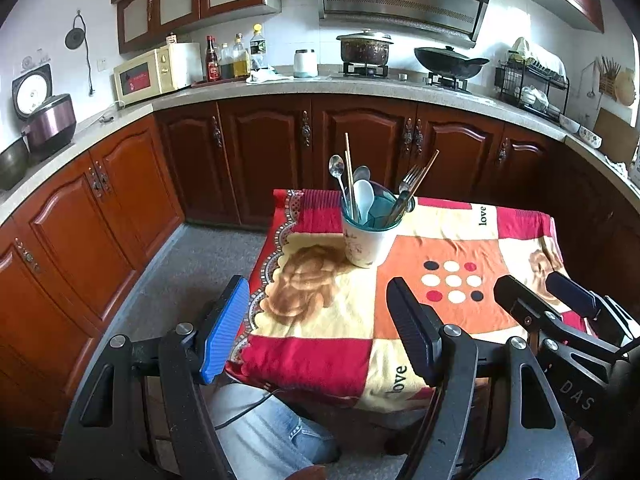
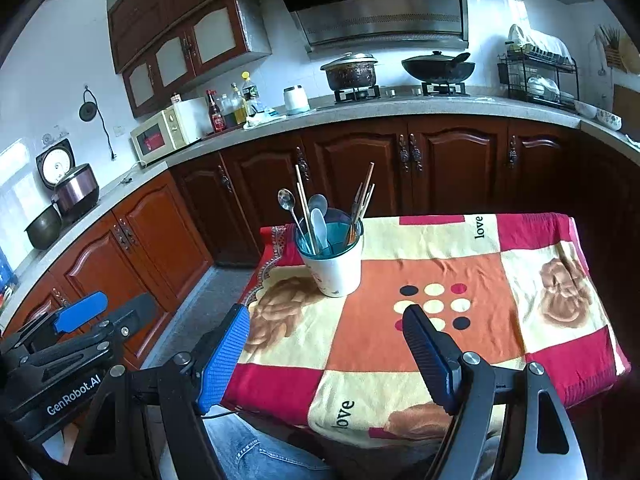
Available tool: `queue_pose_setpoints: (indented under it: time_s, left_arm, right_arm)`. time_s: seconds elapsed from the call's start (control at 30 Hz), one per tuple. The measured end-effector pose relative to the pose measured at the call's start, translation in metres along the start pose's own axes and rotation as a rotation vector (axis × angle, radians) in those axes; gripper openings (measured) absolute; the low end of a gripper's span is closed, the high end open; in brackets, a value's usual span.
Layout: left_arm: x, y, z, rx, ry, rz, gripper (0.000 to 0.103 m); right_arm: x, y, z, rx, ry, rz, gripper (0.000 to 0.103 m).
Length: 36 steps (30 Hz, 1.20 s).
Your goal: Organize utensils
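Note:
A white utensil holder [image 1: 366,240] [image 2: 334,266] with a teal inside stands upright on the patterned cloth of a small table [image 1: 440,312] [image 2: 500,344]. Spoons [image 1: 337,168] [image 2: 286,199], chopsticks [image 1: 349,168] [image 2: 303,196] and a fork [image 1: 410,178] stick up out of it. My left gripper [image 1: 316,292] hovers open over the near left part of the table, nothing between its fingers. My right gripper [image 2: 326,316] is open too, short of the holder and empty. Each gripper shows in the other's view, the right [image 1: 536,284] and the left [image 2: 120,306].
A stone counter [image 1: 280,86] with wooden cabinets runs behind and to the left of the table. On it stand a microwave [image 1: 150,76], bottles [image 1: 236,58], a pot [image 1: 365,48], a wok [image 1: 450,62] and a dish rack [image 1: 532,84]. A person's jeans-clad leg [image 1: 272,432] is below the near table edge.

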<state>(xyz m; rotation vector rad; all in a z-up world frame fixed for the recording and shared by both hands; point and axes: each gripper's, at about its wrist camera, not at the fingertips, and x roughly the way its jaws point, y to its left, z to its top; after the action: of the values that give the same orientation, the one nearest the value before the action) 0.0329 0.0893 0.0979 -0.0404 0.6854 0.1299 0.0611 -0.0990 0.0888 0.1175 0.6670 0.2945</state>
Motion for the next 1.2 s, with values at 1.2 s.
queue_pose_setpoints:
  time_s: [1.2]
  left_arm:
    - [0.005, 0.002, -0.012, 0.005, 0.010, 0.010, 0.072]
  right_arm:
    - [0.002, 0.004, -0.006, 0.007, 0.007, 0.008, 0.077]
